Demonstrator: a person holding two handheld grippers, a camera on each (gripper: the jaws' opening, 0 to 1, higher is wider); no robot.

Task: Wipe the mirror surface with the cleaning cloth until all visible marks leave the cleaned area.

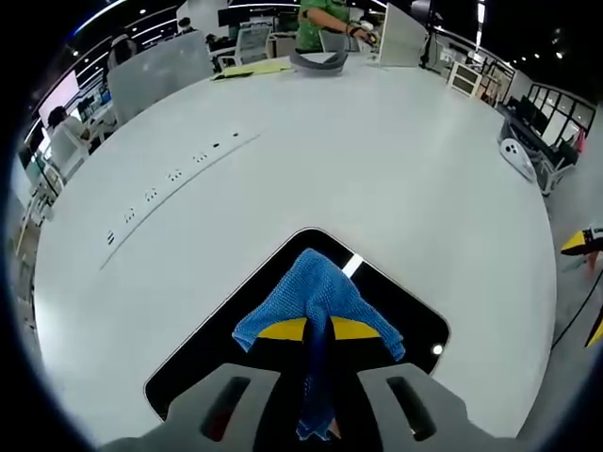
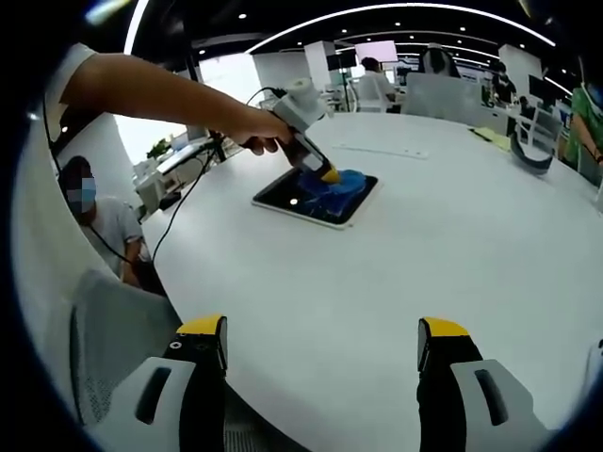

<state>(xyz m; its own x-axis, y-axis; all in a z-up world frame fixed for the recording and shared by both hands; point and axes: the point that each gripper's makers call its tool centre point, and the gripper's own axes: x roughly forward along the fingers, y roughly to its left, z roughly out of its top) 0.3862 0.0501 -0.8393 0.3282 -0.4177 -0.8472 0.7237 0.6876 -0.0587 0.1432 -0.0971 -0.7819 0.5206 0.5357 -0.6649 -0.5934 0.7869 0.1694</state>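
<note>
A dark rectangular mirror [image 1: 396,311] lies flat on the white table [image 1: 377,160]. My left gripper [image 1: 318,330] is shut on a blue cleaning cloth [image 1: 316,292], whose folds spread over the glass. In the right gripper view the same mirror [image 2: 292,200] sits far ahead with the blue cloth [image 2: 347,182] on it. There the left gripper [image 2: 330,176] presses down on the cloth, held by a person's hand [image 2: 256,130]. My right gripper [image 2: 322,344] stands open near the table's edge, well apart from the mirror, with nothing between its yellow-tipped fingers [image 2: 205,330].
A grey band-like object [image 1: 316,62] and yellow sheets [image 1: 247,69] lie at the table's far side, next to a person in green [image 1: 320,19]. A strip of sockets [image 1: 170,179] runs across the table. Chairs and desks ring the table; a seated person [image 2: 99,226] is beside it.
</note>
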